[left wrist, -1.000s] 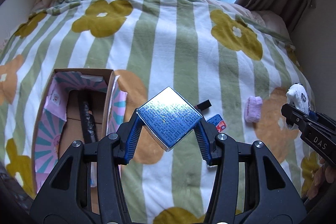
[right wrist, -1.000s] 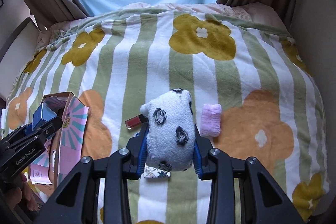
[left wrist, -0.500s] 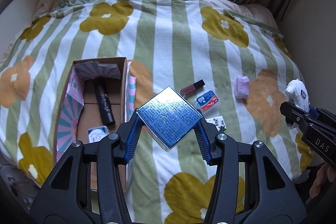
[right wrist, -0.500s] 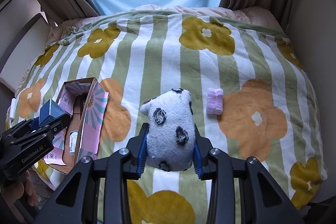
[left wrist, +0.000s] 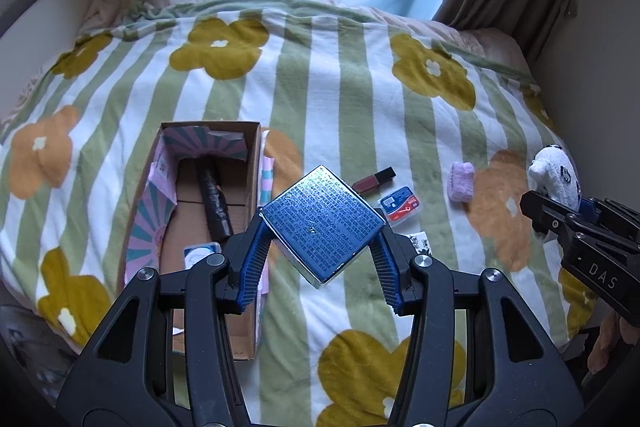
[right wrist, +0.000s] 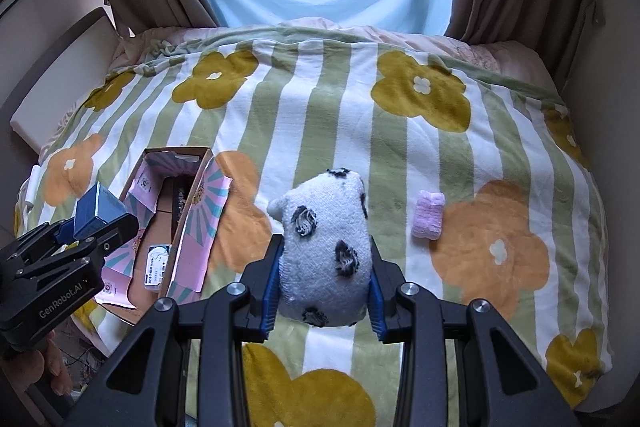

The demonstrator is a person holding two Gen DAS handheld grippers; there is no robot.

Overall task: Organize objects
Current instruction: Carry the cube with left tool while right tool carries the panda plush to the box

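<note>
Blue shiny square box (left wrist: pixel 322 221) pinched by left gripper (left wrist: pixel 320 259) fingers; right gripper (right wrist: pixel 324 283) fingers pinch white black-spotted fuzzy sock (right wrist: pixel 324 251) above the bed.

Left gripper (left wrist: pixel 322 259) clamped on shiny blue square box (left wrist: pixel 322 223) above striped floral blanket (left wrist: pixel 348 95), open cardboard box (left wrist: pixel 250 163) near blanket's left edge.
</note>
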